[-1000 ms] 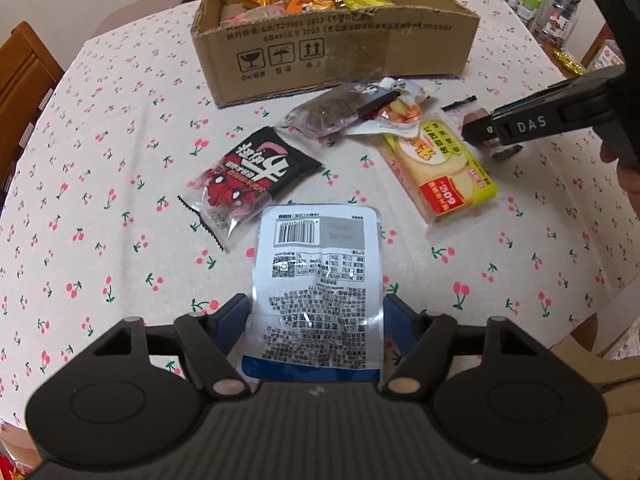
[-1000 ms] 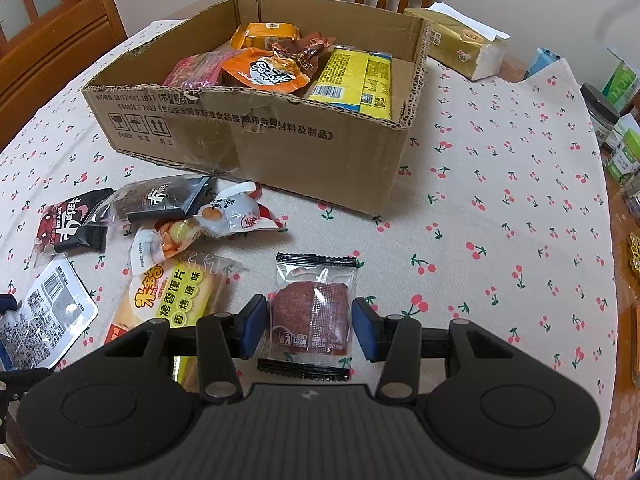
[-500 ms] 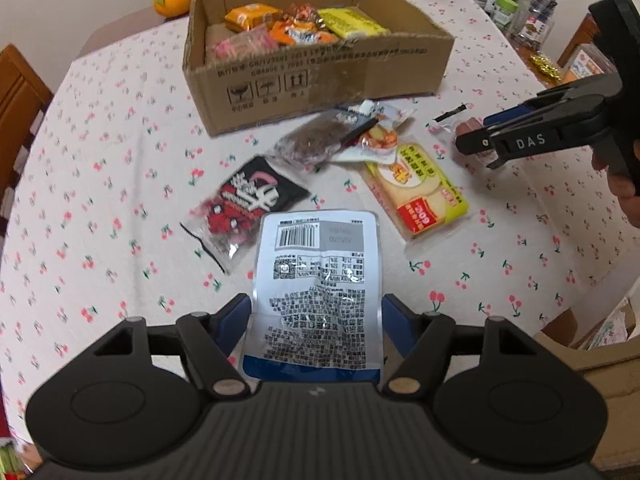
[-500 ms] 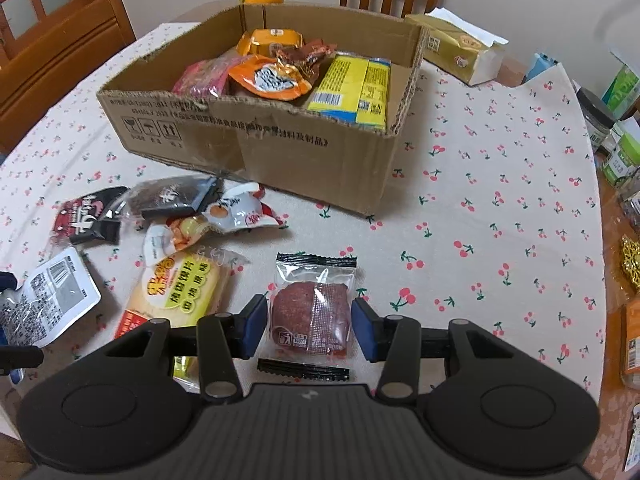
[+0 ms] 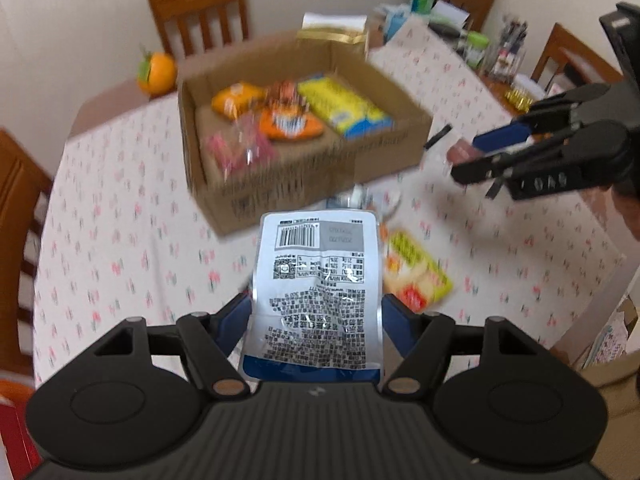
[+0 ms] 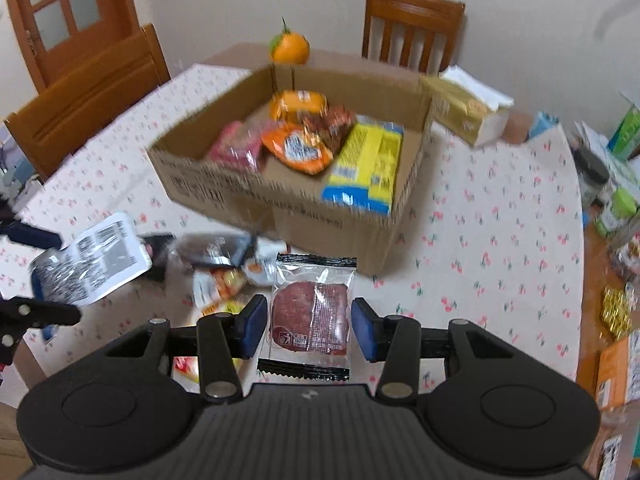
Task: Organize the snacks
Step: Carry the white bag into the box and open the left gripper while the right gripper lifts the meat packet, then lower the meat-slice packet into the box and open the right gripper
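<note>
The open brown cardboard box (image 6: 280,200) sits on the cherry-print desk (image 6: 500,240); the left claw (image 5: 316,320) grips a white barcode pouch (image 5: 316,280); the right claw (image 6: 308,324) clamps a clear dried-meat packet (image 6: 310,312); both carry toward the box, likely needing release above it.

Plastic film, cardboard, cloth and wood around the cardboard box (image 6: 288,200)

The box is matt brown corrugated card with rough cut edges and printed black text; the snack packs inside it are shiny film in orange, pink and yellow. In front of the box, the white pouch (image 5: 316,292) is glossy crinkled plastic film, and the clear packet (image 6: 312,312) is see-through film with black crimped ends. Under the box lies a matt woven tablecloth (image 6: 500,248) printed with cherries. Behind it, the chair (image 6: 412,28) is smooth varnished wood. The grippers' bodies look matt black plastic, with blue pads (image 6: 252,324).
</note>
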The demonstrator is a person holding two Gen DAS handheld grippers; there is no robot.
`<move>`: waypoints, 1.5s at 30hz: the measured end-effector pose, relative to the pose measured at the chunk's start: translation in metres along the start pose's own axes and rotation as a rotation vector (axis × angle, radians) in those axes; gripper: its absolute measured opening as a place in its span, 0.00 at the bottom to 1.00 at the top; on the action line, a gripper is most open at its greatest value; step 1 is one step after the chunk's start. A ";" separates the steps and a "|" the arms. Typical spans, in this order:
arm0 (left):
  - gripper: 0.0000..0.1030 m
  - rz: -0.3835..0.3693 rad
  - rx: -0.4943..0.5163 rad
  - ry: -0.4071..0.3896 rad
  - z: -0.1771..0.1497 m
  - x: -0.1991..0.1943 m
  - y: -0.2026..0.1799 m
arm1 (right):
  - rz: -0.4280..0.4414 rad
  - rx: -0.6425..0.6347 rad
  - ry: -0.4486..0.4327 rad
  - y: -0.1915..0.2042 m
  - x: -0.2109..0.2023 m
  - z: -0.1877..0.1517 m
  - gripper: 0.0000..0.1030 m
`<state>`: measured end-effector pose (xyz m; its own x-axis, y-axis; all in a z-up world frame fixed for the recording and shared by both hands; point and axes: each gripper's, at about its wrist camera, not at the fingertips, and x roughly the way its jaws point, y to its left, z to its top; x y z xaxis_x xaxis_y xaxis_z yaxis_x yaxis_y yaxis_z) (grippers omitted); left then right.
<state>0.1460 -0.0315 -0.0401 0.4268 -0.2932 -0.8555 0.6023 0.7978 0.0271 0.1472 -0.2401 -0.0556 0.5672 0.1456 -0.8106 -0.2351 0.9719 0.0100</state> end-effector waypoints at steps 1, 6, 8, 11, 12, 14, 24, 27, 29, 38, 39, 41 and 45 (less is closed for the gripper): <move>0.69 -0.001 0.008 -0.019 0.009 -0.002 0.001 | 0.002 -0.008 -0.014 0.000 -0.003 0.004 0.50; 0.69 -0.002 0.038 -0.091 0.056 -0.003 0.008 | -0.004 -0.023 -0.069 -0.004 -0.011 0.022 0.50; 0.69 -0.013 0.033 -0.119 0.077 0.004 0.012 | -0.008 -0.021 -0.081 -0.007 -0.011 0.027 0.50; 0.69 -0.014 0.039 -0.159 0.106 0.016 0.013 | -0.020 -0.015 -0.091 -0.011 -0.010 0.031 0.50; 0.69 -0.012 0.043 -0.172 0.114 0.020 0.012 | -0.025 -0.011 -0.092 -0.012 -0.009 0.032 0.50; 0.69 -0.018 0.039 -0.193 0.130 0.031 0.011 | -0.027 -0.003 -0.095 -0.013 -0.007 0.034 0.50; 0.83 -0.009 -0.070 -0.185 0.150 0.083 0.017 | -0.050 0.022 -0.088 -0.016 0.000 0.040 0.50; 0.85 -0.004 -0.091 -0.195 0.136 0.074 0.023 | -0.053 0.025 -0.083 -0.019 0.003 0.043 0.50; 0.89 0.026 -0.108 -0.200 0.124 0.064 0.028 | -0.049 0.028 -0.079 -0.021 0.007 0.046 0.50; 0.91 0.135 -0.203 -0.188 0.062 0.036 0.035 | -0.028 0.053 -0.083 -0.026 0.027 0.076 0.50; 0.91 0.150 -0.208 -0.184 0.057 0.035 0.035 | -0.024 0.057 -0.084 -0.026 0.030 0.080 0.50; 0.91 0.181 -0.215 -0.175 0.045 0.032 0.035 | -0.020 0.061 -0.082 -0.027 0.036 0.088 0.50; 0.91 0.221 -0.245 -0.167 0.026 0.027 0.038 | -0.017 0.067 -0.076 -0.029 0.050 0.103 0.50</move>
<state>0.1980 -0.0230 -0.0486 0.6447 -0.1658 -0.7462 0.3128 0.9479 0.0596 0.2638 -0.2418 -0.0361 0.6294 0.1403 -0.7644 -0.1733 0.9841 0.0379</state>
